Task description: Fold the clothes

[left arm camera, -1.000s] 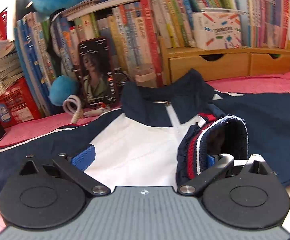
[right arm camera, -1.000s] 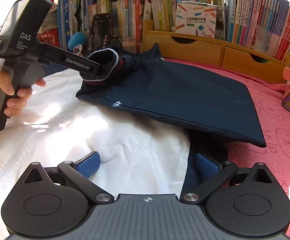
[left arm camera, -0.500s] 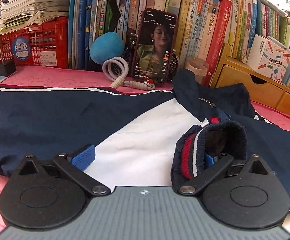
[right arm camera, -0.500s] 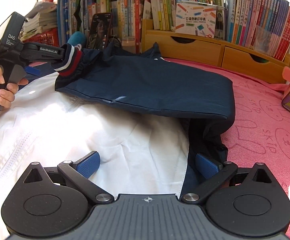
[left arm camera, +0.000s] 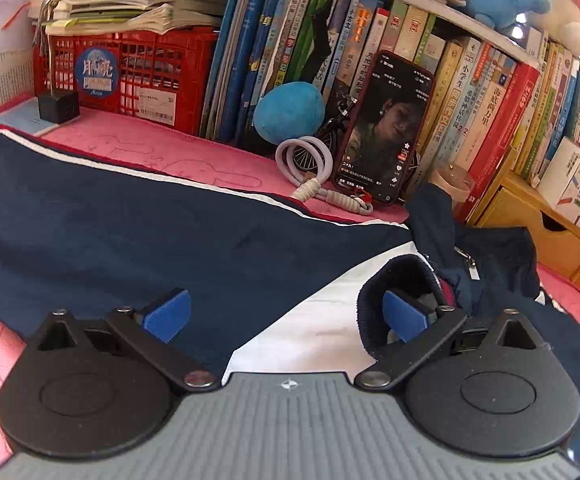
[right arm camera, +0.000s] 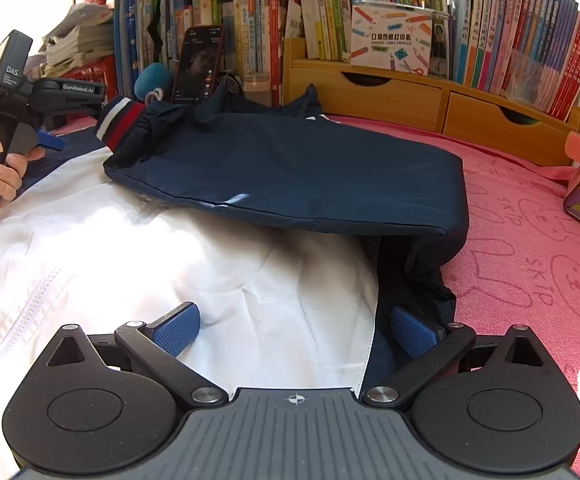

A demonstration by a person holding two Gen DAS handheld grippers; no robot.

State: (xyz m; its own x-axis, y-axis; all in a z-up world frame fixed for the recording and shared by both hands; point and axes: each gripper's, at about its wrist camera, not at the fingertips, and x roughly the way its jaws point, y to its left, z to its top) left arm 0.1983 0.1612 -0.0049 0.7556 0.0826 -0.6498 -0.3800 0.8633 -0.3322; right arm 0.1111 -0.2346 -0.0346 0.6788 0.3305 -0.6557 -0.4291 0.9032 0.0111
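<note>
While the navy sleeve (right arm camera: 290, 176) lies drawn across the white body of the jacket (right arm camera: 170, 264), the step in hand reads as the first sleeve fold, near its end.

Item, jacket: navy and white, zip front, spread flat on the pink cloth of the counter (right arm camera: 529, 248); collar toward twelve o'clock in the right wrist view, beneath the row of books (right arm camera: 509, 32). The other sleeve (left arm camera: 110, 216) runs out flat toward nine o'clock in the left wrist view.

Item, striped cuff (right arm camera: 120, 122): red, white and navy ribbing, at ten o'clock in the right wrist view, raised slightly off the white panel.

Item, left tongs (left arm camera: 286, 316): spread wide, clamping nothing. The cuff is hooked over the right-hand finger alone, its blue pad (left arm camera: 403, 316) sitting inside the cuff opening; the other finger stands free above the navy cloth. A hand (right arm camera: 4, 168) grips the handle at nine o'clock.

Item, right tongs (right arm camera: 295, 332): spread wide, low over the jacket at the seam between white panel and navy side; no cloth is pinched, though whether the pads touch the fabric cannot be told.

Next move, as judged: slip the finger out of the cuff so the sleeve settles flat, then take up the opposite sleeve. Care is called for lest the cuff drag back with the finger.
</note>
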